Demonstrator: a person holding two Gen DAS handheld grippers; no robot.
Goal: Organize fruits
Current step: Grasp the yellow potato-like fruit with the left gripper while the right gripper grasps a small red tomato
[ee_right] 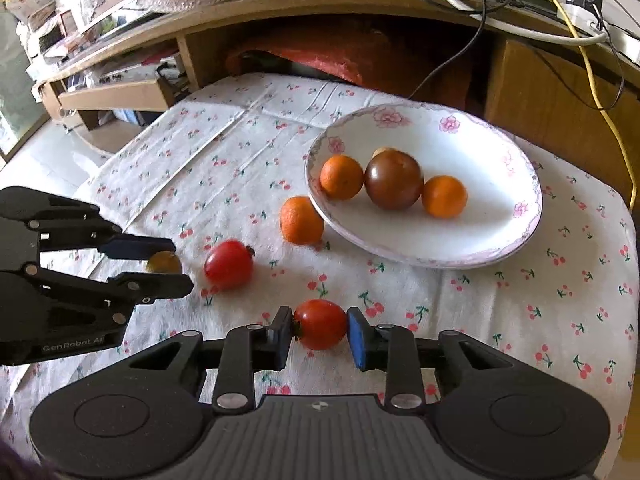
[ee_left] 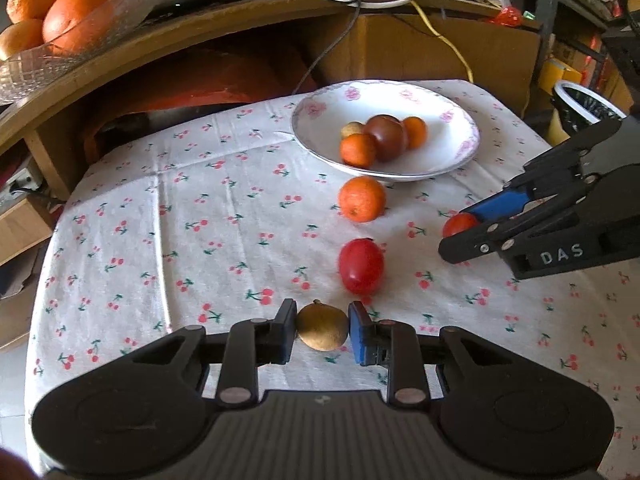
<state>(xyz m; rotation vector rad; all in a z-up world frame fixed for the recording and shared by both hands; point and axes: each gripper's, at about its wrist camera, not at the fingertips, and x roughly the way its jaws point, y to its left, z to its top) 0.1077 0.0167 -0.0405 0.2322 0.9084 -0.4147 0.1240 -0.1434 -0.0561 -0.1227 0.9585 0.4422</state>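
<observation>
A white floral plate on the cherry-print cloth holds two small oranges, a dark brownish tomato and a small brown fruit. An orange and a red tomato lie loose on the cloth in front of the plate. My left gripper is shut on a small brown round fruit, with both pads touching it. To its right, my right gripper is shut on a small red tomato.
Behind the table stands a wooden desk with cables and a glass bowl of large oranges. A lined bin sits off the table's far right corner. The left half of the cloth is bare.
</observation>
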